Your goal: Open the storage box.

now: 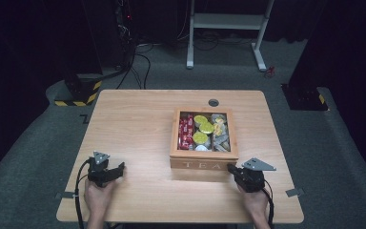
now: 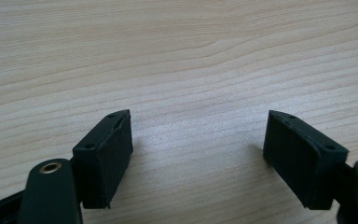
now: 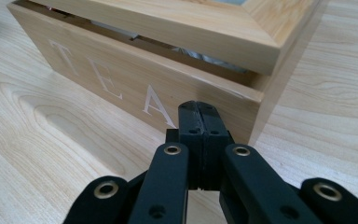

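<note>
Presently the right gripper (image 3: 200,109), jaws pressed together on nothing, is nosing at the tea box (image 3: 135,79) front near the table (image 1: 133,119) edge, probably to nudge its lid; the left gripper (image 2: 198,144) is idling agape.

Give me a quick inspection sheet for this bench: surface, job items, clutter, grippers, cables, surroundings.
Surface: light wooden table, with a round grommet hole near the far edge.
Job's things: wooden tea box marked TEA; window lid sits slightly ajar in the right gripper view; red packets and yellow-green sachets show through it.
Clutter: nothing seen.
Grippers: left gripper open over bare wood, holding nothing; right gripper shut, empty, tips at the box's front right corner.
Cables: one trails from each gripper; a bundle of floor cables lies beyond the table.
Surroundings: grey carpet, white stand frame, hazard-striped base, dark curtains.
</note>
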A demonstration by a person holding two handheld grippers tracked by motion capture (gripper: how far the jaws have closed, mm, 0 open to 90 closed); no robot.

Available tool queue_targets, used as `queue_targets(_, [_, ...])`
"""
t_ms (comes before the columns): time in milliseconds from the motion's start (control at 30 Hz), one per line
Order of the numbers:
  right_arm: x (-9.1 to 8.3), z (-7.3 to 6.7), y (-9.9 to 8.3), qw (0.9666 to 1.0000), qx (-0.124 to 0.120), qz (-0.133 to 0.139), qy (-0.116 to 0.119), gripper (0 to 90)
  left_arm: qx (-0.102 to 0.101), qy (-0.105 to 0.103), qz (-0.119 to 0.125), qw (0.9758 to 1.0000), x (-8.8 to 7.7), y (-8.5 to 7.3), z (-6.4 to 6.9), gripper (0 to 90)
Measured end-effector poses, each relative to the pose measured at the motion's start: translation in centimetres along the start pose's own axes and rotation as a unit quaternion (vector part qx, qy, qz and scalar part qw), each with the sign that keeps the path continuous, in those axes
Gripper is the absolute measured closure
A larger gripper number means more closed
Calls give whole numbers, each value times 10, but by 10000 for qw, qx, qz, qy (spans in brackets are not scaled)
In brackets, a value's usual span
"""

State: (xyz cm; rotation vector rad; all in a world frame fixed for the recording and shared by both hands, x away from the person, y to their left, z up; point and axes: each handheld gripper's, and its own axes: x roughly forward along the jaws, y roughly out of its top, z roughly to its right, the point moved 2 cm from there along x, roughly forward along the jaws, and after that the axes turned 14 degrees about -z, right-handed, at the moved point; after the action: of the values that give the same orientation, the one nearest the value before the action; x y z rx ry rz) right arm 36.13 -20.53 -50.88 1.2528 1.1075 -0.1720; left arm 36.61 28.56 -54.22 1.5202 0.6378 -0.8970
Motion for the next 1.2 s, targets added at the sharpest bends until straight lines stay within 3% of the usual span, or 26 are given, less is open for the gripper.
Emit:
queue_targets(733, [-7,-5,11,9996,-16,275,59,900,8,1,-1,10000,0,0,0,241])
queue_targets(1200, [-7,-8,17,9995,-76,291,21,900,5,0,0,10000,0,0,0,241])
